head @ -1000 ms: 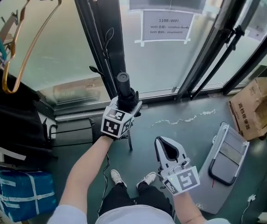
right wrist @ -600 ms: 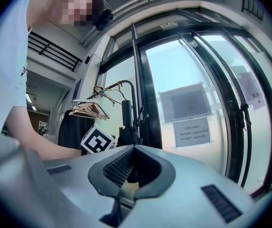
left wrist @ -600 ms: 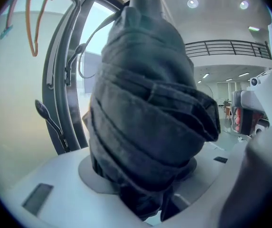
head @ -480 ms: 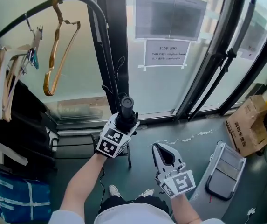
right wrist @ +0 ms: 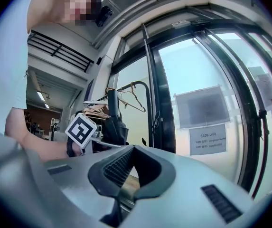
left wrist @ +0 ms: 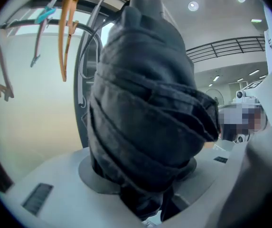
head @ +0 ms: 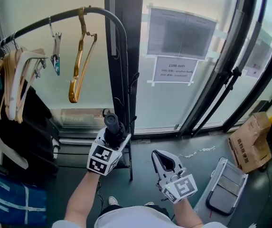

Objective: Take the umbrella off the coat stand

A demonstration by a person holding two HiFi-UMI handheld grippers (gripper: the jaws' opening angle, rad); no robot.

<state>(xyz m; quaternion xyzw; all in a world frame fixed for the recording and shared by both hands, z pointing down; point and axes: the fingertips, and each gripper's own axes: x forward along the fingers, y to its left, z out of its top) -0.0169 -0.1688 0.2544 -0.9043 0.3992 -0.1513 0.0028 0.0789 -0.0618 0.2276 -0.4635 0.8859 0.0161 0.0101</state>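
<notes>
A folded black umbrella [head: 111, 123] stands upright in my left gripper [head: 112, 137], whose jaws are shut on its rolled fabric. It is held just in front of the coat stand's black upright [head: 124, 80], apart from the curved rail [head: 102, 14]. In the left gripper view the umbrella [left wrist: 145, 103] fills the middle between the grey fingers [left wrist: 55, 194]. My right gripper [head: 166, 161] hangs lower and to the right, shut with nothing in it. In the right gripper view its pads [right wrist: 119, 167] meet, and the umbrella [right wrist: 113, 118] shows beyond them.
A gold hanger [head: 81, 61] and wooden hangers [head: 17, 75] hang on the rail over dark clothes [head: 22, 127]. A blue bag [head: 12, 198] lies at bottom left. A cardboard box [head: 252, 141] and a folded step stool [head: 223, 186] sit right. Glass doors with a paper sign [head: 178, 70] stand ahead.
The left gripper has risen with the umbrella and shifted left, nearer the stand's upright. The head view has tilted up, showing more rail and hangers. The right gripper has risen slightly.
</notes>
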